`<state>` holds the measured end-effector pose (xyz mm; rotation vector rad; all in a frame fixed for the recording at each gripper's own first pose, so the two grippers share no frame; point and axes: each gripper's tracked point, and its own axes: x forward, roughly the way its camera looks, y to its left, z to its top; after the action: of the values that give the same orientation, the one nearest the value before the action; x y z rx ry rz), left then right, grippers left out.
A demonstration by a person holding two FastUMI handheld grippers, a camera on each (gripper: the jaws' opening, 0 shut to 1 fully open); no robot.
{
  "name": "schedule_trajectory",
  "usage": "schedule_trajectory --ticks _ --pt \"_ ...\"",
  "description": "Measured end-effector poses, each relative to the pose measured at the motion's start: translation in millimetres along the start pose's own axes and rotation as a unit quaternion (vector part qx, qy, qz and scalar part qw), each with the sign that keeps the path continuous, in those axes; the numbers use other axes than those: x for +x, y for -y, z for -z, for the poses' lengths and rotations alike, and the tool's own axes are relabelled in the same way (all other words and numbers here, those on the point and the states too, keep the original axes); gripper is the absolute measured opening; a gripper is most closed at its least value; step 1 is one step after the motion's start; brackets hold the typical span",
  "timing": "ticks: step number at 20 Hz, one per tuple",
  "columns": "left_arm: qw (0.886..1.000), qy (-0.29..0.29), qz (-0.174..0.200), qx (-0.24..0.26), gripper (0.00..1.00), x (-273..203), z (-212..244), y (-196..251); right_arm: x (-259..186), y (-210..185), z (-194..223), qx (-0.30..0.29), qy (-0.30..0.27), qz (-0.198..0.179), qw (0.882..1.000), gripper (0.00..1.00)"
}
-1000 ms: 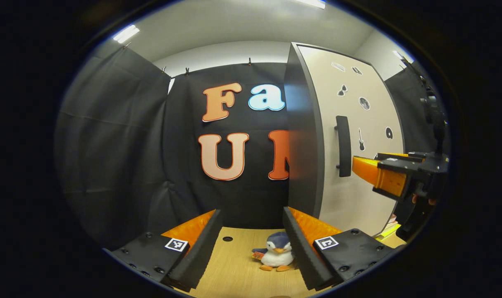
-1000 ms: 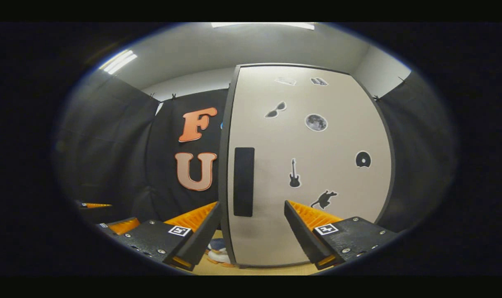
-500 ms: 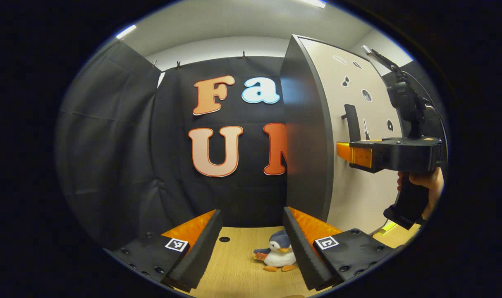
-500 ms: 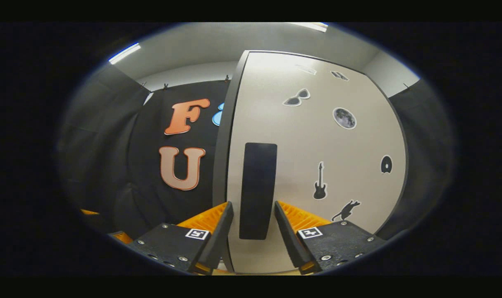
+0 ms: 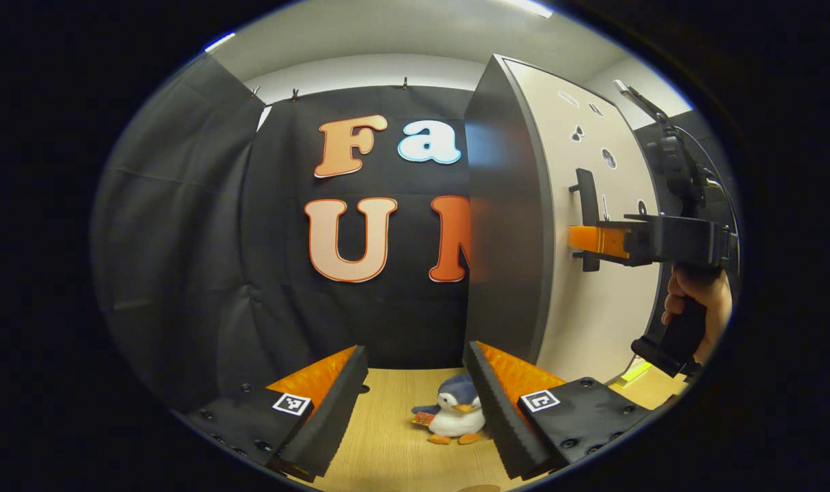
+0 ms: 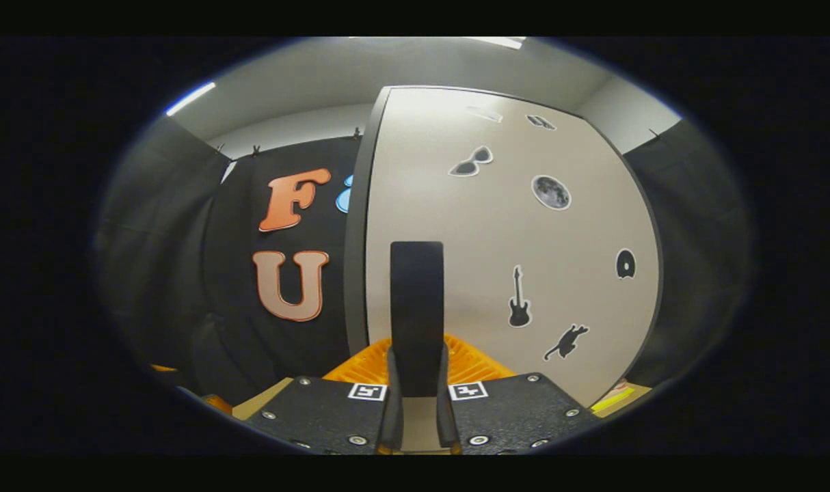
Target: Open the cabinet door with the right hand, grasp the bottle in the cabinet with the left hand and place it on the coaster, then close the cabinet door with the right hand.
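Two fingers of the right gripper [image 6: 417, 410] press on the lower part of the dark upright handle [image 6: 416, 314] of the cabinet door [image 6: 497, 273], one finger on each side of it. In the left gripper view the same gripper [image 5: 593, 240] reaches level to the handle [image 5: 588, 219], and a hand [image 5: 695, 307] holds its grip below.

The door is pale with a dark edge and looks shut. It carries small dark stickers: sunglasses [image 6: 471, 161], a moon [image 6: 550, 192], a guitar [image 6: 519, 307], a cat [image 6: 565, 342] and a round disc [image 6: 625, 264]. I cannot read any writing on them. The bottle cannot be seen behind the door.

The left gripper [image 5: 415, 403] hangs above the wooden counter [image 5: 387, 444], its fingers wide apart with nothing between them. A small plush penguin [image 5: 450, 417] stands on the counter just beside the inner side of one finger; I cannot tell if they touch. It is near the dark side panel of the cabinet [image 5: 500, 225], which rises from the back part of the counter. A small dark hole [image 5: 364, 389] is in the counter surface close to the other finger.

Toward the left of the cabinet, the counter runs free up to the black cloth wall. At the right edge of the counter, by the foot of the cabinet, something yellow [image 6: 613, 398] lies flat; it is too small to tell what it is. Square coded markers [image 6: 367, 391] sit on the gripper bodies.
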<state>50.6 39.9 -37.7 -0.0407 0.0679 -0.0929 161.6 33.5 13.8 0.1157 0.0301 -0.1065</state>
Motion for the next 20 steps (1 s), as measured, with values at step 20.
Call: schedule_trajectory --ticks 20 --pt "0.998 0.039 -0.059 -0.005 0.95 -92 -34 55 -104 42 -22 0.038 -0.004 -0.062 0.997 0.17"
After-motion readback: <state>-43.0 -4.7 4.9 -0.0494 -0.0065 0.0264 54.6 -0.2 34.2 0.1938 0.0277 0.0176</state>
